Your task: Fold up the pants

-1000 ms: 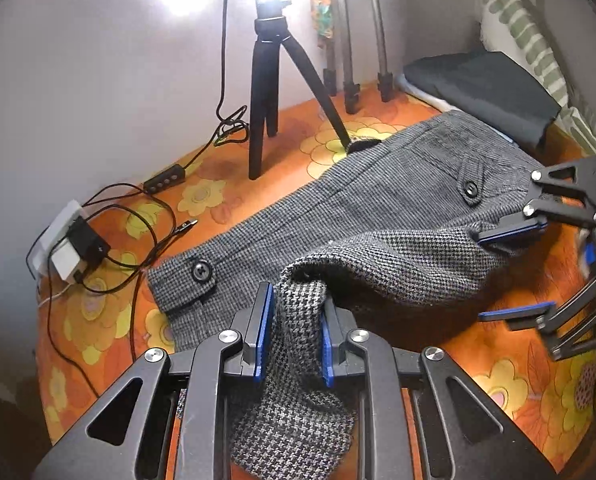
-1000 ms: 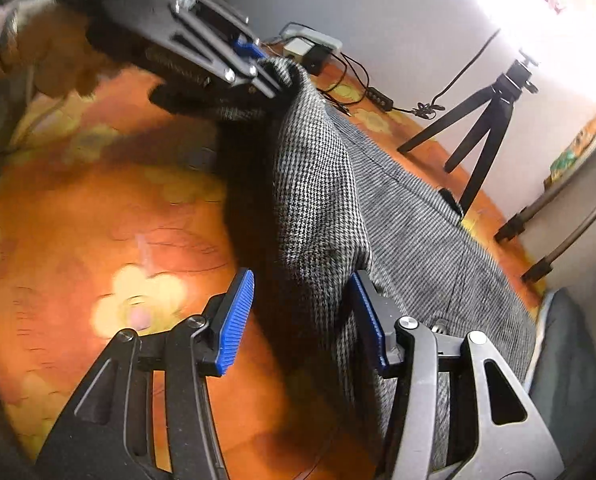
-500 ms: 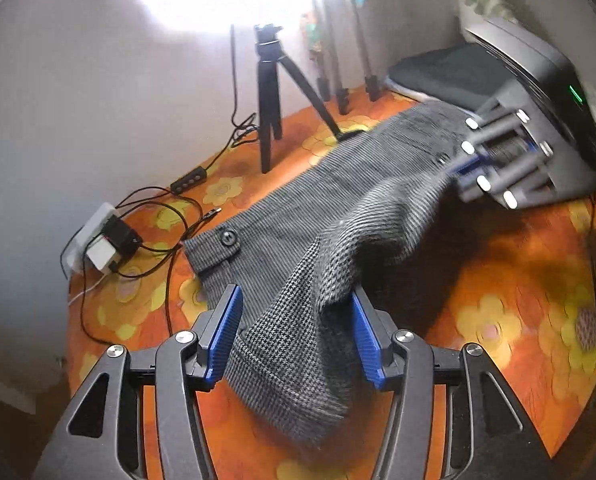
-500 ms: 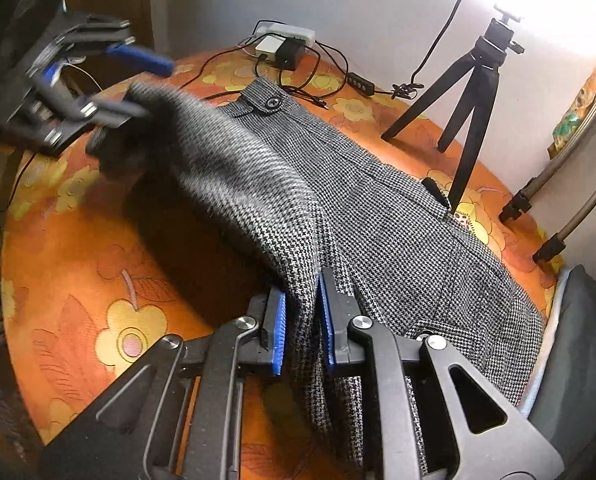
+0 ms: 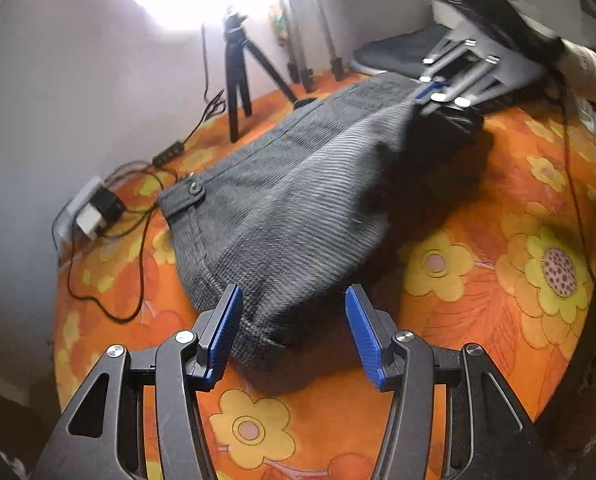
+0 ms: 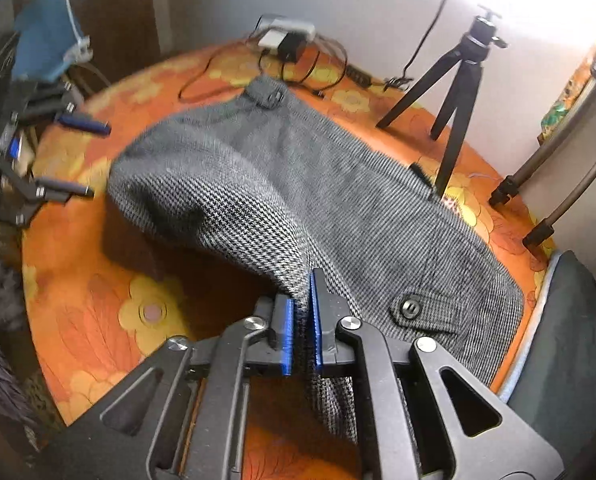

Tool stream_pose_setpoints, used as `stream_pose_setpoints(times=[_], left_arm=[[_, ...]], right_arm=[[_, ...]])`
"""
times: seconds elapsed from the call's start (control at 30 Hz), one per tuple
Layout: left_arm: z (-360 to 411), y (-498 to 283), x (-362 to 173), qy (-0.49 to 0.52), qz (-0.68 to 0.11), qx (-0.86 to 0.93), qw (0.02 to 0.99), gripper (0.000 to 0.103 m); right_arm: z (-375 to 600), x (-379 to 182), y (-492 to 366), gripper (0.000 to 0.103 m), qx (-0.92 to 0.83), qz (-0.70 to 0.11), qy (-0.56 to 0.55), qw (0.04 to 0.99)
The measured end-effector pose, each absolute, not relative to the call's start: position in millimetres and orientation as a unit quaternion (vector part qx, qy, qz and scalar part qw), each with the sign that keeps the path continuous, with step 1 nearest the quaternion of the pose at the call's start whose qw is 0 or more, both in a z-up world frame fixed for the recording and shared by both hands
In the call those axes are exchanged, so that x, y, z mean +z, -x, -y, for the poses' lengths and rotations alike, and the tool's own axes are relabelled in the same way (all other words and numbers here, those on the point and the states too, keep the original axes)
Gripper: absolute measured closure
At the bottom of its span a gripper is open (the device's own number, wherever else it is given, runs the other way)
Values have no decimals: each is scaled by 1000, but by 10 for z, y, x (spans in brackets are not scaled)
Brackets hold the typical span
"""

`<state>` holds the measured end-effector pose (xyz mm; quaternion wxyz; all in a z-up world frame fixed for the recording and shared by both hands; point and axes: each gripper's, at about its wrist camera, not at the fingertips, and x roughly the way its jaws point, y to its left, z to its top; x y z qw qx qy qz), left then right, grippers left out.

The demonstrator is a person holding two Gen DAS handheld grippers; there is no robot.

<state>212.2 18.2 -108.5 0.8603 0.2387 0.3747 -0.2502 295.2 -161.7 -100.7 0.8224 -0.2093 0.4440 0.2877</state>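
Grey houndstooth pants (image 5: 290, 200) lie on the orange flowered table (image 5: 498, 240), with one part folded over the rest. My left gripper (image 5: 294, 320) is open and empty, its blue pads on either side of the near fold's edge without holding it. In the right wrist view the left gripper (image 6: 74, 156) is open at the far left, apart from the cloth. My right gripper (image 6: 302, 320) is shut on the pants (image 6: 338, 200) and lifts that edge off the table. It shows in the left wrist view (image 5: 438, 96) at the far end of the pants.
A black tripod (image 6: 454, 92) stands on the table behind the pants. A power strip with charger and cables (image 5: 94, 216) lies at the far left edge. Dark folded cloth (image 6: 570, 340) lies to the right. Stand legs (image 6: 554, 184) rise at the back right.
My left gripper opened, let go of the pants and drew back. My right gripper closed on the cloth and lifted it, spreading the fold across the table.
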Motion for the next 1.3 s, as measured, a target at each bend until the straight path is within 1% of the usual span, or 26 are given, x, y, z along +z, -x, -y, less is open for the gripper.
stream_pose_setpoints(times=[0.03,0.07,0.1,0.13,0.17,0.23,0.37,0.47,0.53,0.6,0.63,0.67,0.77,0.9,1.0,1.03,1.07,1.1,1.2,1.3], left_arm=[[-198,-2148,-1126,-241,-377,-248,859,49],[-208,-2197,-1174,-243,-384,-245,857,49],[-217,-2249,-1222,-243,-391,-244,853,49],[-221,-2274,-1251,-243,-396,-243,851,50],[-230,-2309,-1278,-243,-399,-238,851,51],[-261,-2398,-1296,-237,-400,-232,854,52],[-295,-2539,-1314,-236,-398,-221,858,52],[-298,-2596,-1336,-233,-401,-223,857,52],[-290,-2628,-1346,-234,-402,-224,857,52],[-289,-2643,-1333,-233,-399,-225,858,52],[-296,-2645,-1319,-231,-397,-227,859,52],[-308,-2652,-1306,-231,-395,-226,860,52],[-357,-2679,-1277,-224,-394,-223,863,52],[-414,-2625,-1185,-225,-383,-222,868,52],[-515,-2562,-1098,-223,-375,-214,874,52],[-556,-2532,-1066,-221,-373,-211,876,52],[-585,-2500,-1042,-222,-371,-208,878,52],[-615,-2462,-1017,-223,-369,-206,879,52],[-673,-2333,-974,-236,-364,-202,878,52],[-725,-2247,-951,-239,-360,-199,880,52]], right_arm=[[1592,-1028,-2889,94,279,-436,226,825],[1578,-1042,-2845,86,275,-433,238,825],[1577,-1048,-2794,80,271,-430,246,825],[1581,-1042,-2738,67,264,-425,253,828],[1584,-1025,-2662,60,251,-417,261,833],[1589,-959,-2481,59,247,-400,261,843],[1530,-907,-2130,59,282,-392,234,844],[1315,-1054,-1991,59,293,-385,279,830],[1165,-1155,-2006,59,302,-392,289,819],[1087,-1234,-2169,59,314,-438,239,808],[1066,-1285,-2304,59,323,-469,196,798],[1045,-1323,-2385,59,326,-483,174,794],[970,-1394,-2527,59,324,-488,151,796],[938,-1440,-2706,59,334,-501,84,794],[892,-1509,-2755,59,332,-499,68,798],[861,-1534,-2776,68,331,-502,55,797],[848,-1546,-2797,86,330,-503,46,798],[834,-1549,-2818,91,330,-503,35,798],[865,-1505,-2873,94,332,-499,1,800],[930,-1328,-2855,95,347,-492,-44,797]])
